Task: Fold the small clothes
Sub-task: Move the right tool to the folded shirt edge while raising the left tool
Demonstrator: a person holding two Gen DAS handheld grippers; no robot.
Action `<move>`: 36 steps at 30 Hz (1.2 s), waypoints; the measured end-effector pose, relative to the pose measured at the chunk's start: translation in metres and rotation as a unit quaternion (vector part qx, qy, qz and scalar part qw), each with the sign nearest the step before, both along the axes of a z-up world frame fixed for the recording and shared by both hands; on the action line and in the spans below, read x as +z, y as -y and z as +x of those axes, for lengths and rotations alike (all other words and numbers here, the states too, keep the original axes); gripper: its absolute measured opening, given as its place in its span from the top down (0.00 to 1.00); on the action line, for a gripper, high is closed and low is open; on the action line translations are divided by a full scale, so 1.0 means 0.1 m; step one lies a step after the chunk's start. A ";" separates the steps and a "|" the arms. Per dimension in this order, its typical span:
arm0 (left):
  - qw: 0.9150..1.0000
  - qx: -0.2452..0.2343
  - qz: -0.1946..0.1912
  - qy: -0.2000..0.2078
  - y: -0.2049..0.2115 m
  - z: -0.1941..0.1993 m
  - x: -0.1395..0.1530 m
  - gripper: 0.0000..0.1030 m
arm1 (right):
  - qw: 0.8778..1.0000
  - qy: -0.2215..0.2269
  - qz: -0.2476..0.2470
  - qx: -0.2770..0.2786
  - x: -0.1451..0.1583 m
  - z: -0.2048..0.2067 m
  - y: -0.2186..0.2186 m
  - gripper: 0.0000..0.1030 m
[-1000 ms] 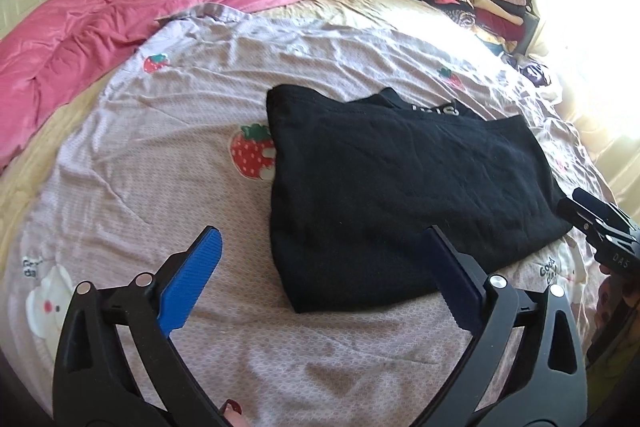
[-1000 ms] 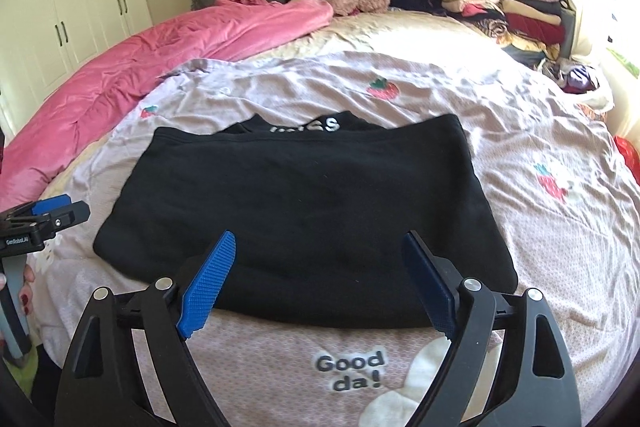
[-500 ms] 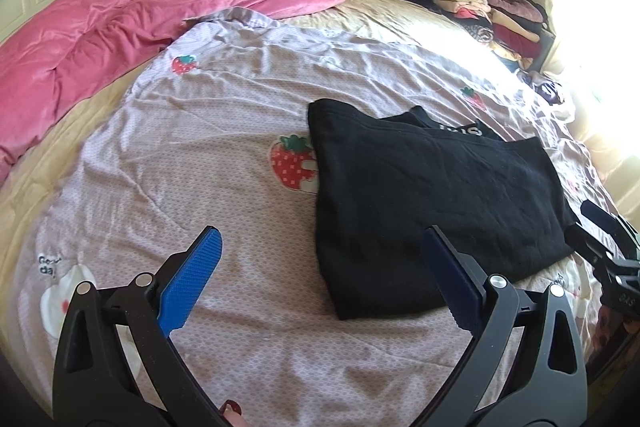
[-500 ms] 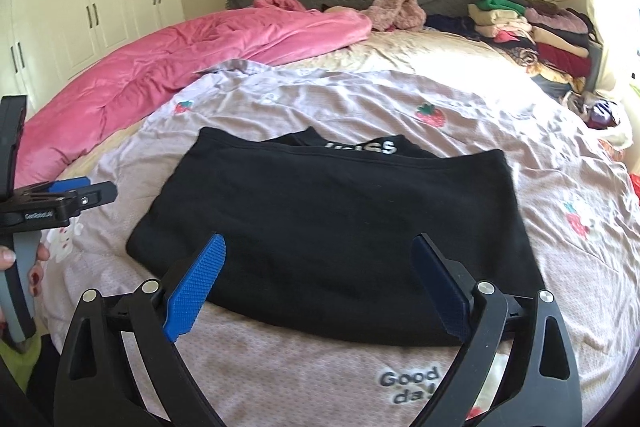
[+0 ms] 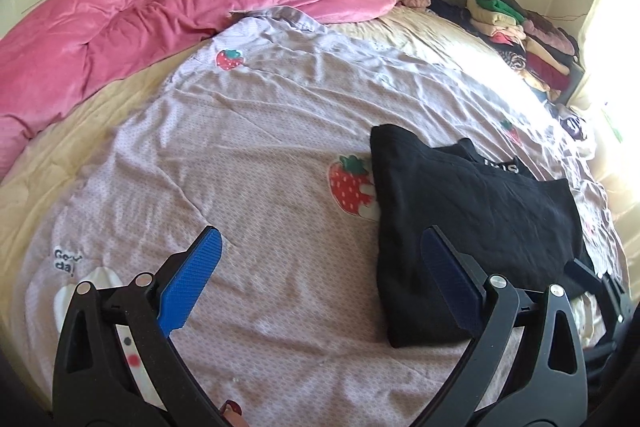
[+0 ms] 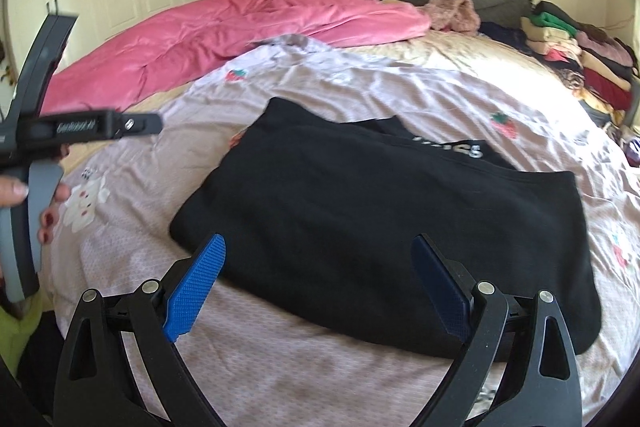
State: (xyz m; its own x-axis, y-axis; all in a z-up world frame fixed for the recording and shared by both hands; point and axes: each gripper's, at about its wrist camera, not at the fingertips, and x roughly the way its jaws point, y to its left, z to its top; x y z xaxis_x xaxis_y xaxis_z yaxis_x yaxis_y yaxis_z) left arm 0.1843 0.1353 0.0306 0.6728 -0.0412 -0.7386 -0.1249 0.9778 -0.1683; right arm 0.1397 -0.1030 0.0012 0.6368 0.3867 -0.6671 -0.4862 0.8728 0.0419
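From the left wrist view, the left tongs stand spread wide with nothing between them, hanging over the bare pink-dotted bedsheet. The black garment lies off to the right of them on the bed, beside a printed strawberry; the right-hand pad overlaps the garment's near edge in the picture, though I cannot tell whether it touches the cloth. The garment is already doubled over into a rough rectangle, with the collar and some white lettering peeking out at its far edge. A pink quilt is heaped along the far left of the bed, and a stack of folded clothes sits near the headboard by the window. In the right wrist view, the right tongs are also released, and their jaws have just been opening; no cloth is pinched between them, and the black garment lies flat just beyond and below their tips. The left tongs' handle shows at the left edge, held in a hand. I judge that one fold is done and a further fold, perhaps halving it sideways, is still wanted before the piece can join the stack. I see no basket or box anywhere; the finished clothes simply rest piled on the bed.
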 end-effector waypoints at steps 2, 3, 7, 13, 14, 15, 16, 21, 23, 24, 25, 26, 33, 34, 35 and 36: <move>1.000 0.001 0.000 -0.001 -0.02 0.03 0.00 0.09 | 1.000 0.000 -0.007 0.012 -0.04 -0.01 -0.10 0.09; 1.000 0.002 0.001 -0.001 -0.02 0.05 0.01 0.09 | 1.000 -0.001 -0.011 0.016 -0.06 -0.01 -0.14 0.09; 1.000 0.002 -0.002 -0.004 -0.02 0.11 0.00 0.09 | 0.999 0.001 -0.048 0.024 -0.19 -0.02 -0.30 0.09; 1.000 -0.006 0.005 -0.008 0.03 0.21 -0.01 0.09 | 0.995 0.007 -0.091 0.030 -0.39 -0.05 -0.41 0.09; 1.000 -0.006 0.003 -0.008 0.04 0.22 -0.01 0.09 | 0.995 0.006 -0.096 0.031 -0.42 -0.05 -0.42 0.09; 1.000 -0.008 -0.002 -0.010 0.05 0.24 -0.02 0.09 | 0.995 0.003 -0.097 0.033 -0.45 -0.05 -0.43 0.09; 1.000 -0.011 -0.006 -0.012 0.06 0.27 -0.04 0.09 | 0.994 0.003 -0.102 0.033 -0.47 -0.05 -0.44 0.09; 1.000 -0.017 -0.001 -0.025 0.14 0.38 -0.13 0.09 | 0.991 0.015 -0.128 0.047 -0.58 -0.07 -0.54 0.09; 0.999 -0.023 -0.002 -0.033 0.18 0.44 -0.19 0.09 | 0.989 0.024 -0.140 0.049 -0.61 -0.08 -0.57 0.09; 0.999 -0.027 -0.005 -0.040 0.20 0.47 -0.23 0.09 | 0.988 0.029 -0.146 0.050 -0.62 -0.08 -0.59 0.09; 0.999 -0.030 -0.005 -0.044 0.22 0.50 -0.26 0.09 | 0.987 0.034 -0.151 0.051 -0.63 -0.07 -0.61 0.09; 0.998 -0.031 -0.005 -0.047 0.24 0.53 -0.28 0.09 | 0.985 0.042 -0.160 0.051 -0.64 -0.07 -0.63 0.09; 0.997 -0.041 0.009 -0.065 0.35 0.69 -0.42 0.09 | 0.971 0.092 -0.208 0.078 -0.71 -0.08 -0.81 0.11; 0.997 -0.043 0.010 -0.066 0.37 0.70 -0.43 0.09 | 0.969 0.099 -0.213 0.081 -0.72 -0.08 -0.84 0.11; 0.997 -0.043 0.010 -0.067 0.37 0.71 -0.44 0.09 | 0.965 0.107 -0.221 0.086 -0.73 -0.08 -0.88 0.11; 0.997 -0.043 0.008 -0.069 0.38 0.72 -0.45 0.09 | 0.963 0.115 -0.226 0.090 -0.74 -0.08 -0.91 0.13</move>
State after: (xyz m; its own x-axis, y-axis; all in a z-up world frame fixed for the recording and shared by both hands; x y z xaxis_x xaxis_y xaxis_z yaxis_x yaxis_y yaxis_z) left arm 0.2563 0.0975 -0.0140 0.5597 -0.0813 -0.8247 -0.0612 0.9884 -0.1390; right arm 0.1314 -0.0125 -0.0731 0.7375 0.2079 -0.6425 -0.5826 0.6770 -0.4497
